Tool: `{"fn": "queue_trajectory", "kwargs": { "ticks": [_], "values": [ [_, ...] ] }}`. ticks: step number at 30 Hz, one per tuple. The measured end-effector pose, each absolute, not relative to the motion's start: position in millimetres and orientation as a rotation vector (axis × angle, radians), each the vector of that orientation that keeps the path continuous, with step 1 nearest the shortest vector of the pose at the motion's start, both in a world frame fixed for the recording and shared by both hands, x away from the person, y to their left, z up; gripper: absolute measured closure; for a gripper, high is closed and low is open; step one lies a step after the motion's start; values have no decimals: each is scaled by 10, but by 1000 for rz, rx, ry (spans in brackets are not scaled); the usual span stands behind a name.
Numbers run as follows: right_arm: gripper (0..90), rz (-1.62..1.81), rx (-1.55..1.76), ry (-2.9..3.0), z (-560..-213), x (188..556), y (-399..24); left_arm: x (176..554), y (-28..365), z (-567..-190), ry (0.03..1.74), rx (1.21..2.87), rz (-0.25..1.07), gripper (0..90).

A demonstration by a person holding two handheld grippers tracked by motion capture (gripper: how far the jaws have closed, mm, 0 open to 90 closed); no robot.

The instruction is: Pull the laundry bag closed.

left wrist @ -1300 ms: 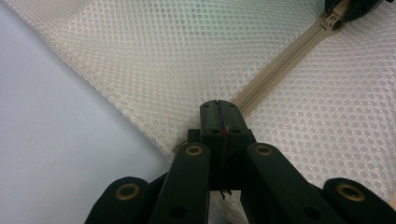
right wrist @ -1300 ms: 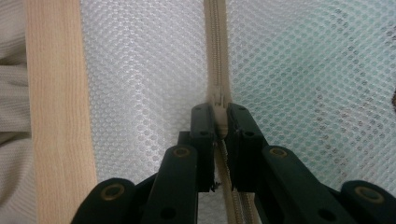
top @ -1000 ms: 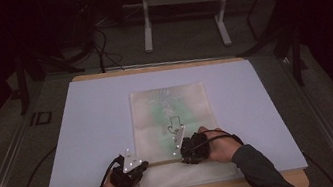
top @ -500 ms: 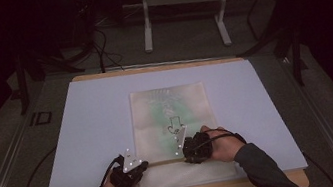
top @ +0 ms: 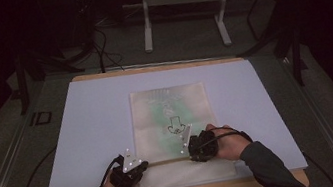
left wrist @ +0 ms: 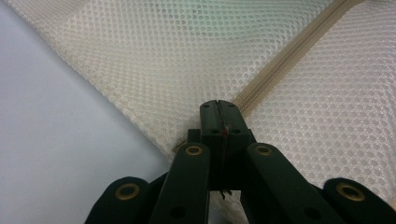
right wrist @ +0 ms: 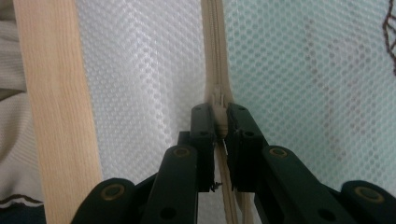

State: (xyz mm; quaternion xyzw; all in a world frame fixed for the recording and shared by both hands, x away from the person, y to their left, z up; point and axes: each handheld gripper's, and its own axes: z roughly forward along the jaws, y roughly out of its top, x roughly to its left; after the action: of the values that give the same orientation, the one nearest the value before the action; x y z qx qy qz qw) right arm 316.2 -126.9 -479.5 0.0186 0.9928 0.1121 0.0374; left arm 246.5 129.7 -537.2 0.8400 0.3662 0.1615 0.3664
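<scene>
Fingers: right gripper [right wrist: 218, 122] pinches zipper pull [right wrist: 218, 115]; left gripper [left wrist: 218, 122] clamps mesh bag [top: 171, 118] corner
Zipper line: runs across bag's near end, between grippers
Nearer: right

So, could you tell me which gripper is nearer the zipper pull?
Right. The right gripper is shut on the zipper pull; the left gripper pinches the mesh bag at the zipper's end.

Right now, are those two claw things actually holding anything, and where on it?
Yes. The right gripper pinches the zipper pull of the mesh bag; the left gripper clamps the bag's edge at the zipper's end.
</scene>
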Motion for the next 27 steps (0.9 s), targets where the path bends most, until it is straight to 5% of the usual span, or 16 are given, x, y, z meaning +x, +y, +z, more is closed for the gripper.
{"fn": "queue_trajectory", "kwargs": {
  "ticks": [27],
  "values": [
    [822,326,83,3053,-4772,3176,-1417,2465,1299,-5372,942,2158,413,895]
  ]
}}
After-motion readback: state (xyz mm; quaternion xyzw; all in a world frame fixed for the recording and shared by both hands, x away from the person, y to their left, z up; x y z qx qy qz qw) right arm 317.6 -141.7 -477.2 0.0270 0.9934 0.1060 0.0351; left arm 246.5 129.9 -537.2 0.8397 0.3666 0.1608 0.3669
